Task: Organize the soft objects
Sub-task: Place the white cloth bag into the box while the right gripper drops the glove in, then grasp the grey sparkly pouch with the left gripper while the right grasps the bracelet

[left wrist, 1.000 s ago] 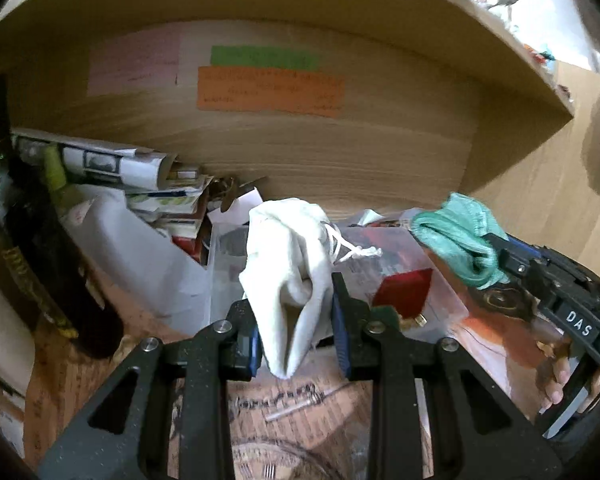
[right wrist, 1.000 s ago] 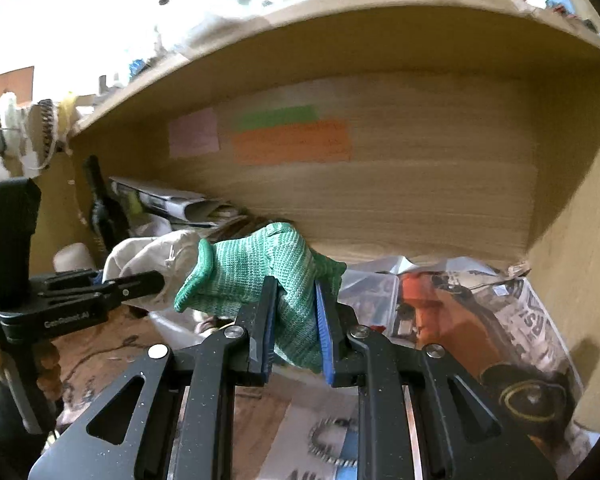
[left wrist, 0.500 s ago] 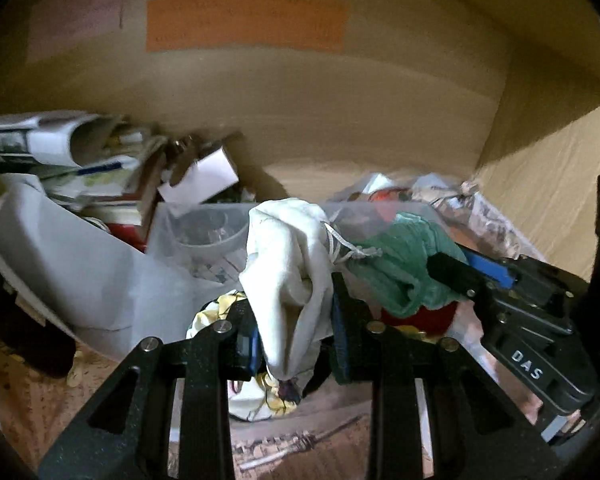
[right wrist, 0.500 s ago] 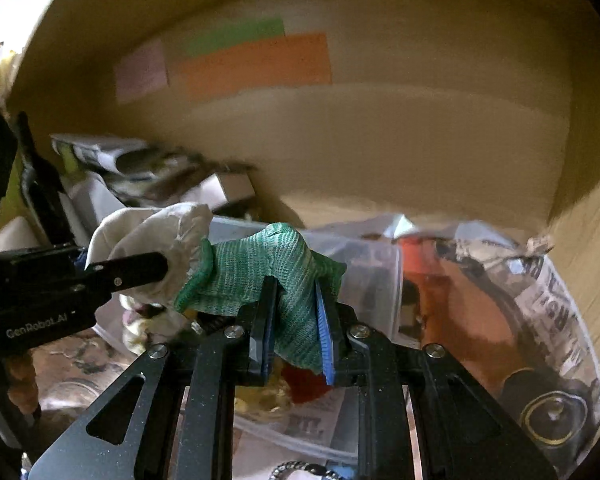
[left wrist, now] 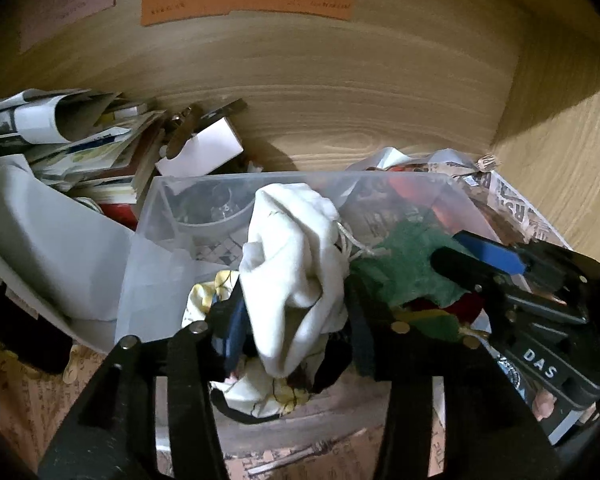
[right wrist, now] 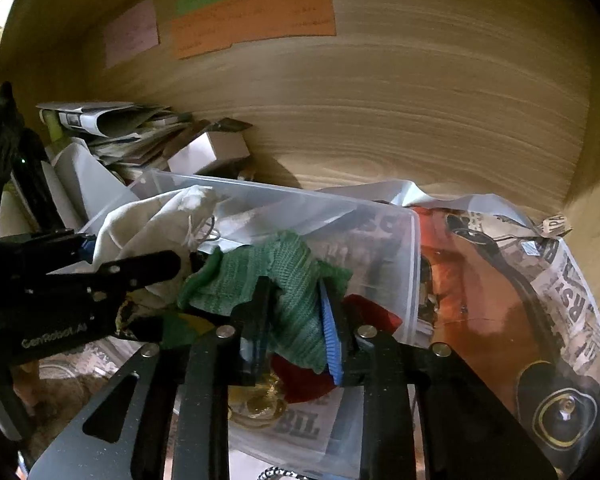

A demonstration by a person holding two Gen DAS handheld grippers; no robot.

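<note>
My left gripper stands with its jaws wide apart around a white drawstring cloth bag, which hangs loosely between them over a clear plastic bin. My right gripper has also opened around a green knitted cloth, which rests over the bin among red and yellow fabrics. In the left wrist view the green cloth and the right gripper's fingers sit just right of the white bag. The left gripper's finger shows beside the white bag in the right wrist view.
The bin sits in a wooden shelf cubby lined with newspaper. A stack of papers and books and a white box lie behind on the left. A dark bottle stands far left. Coloured notes stick on the back wall.
Both grippers moved forward and down into the cubby, lowering the white bag and the green cloth over the bin. Both pairs of jaws have spread apart from the cloths.
</note>
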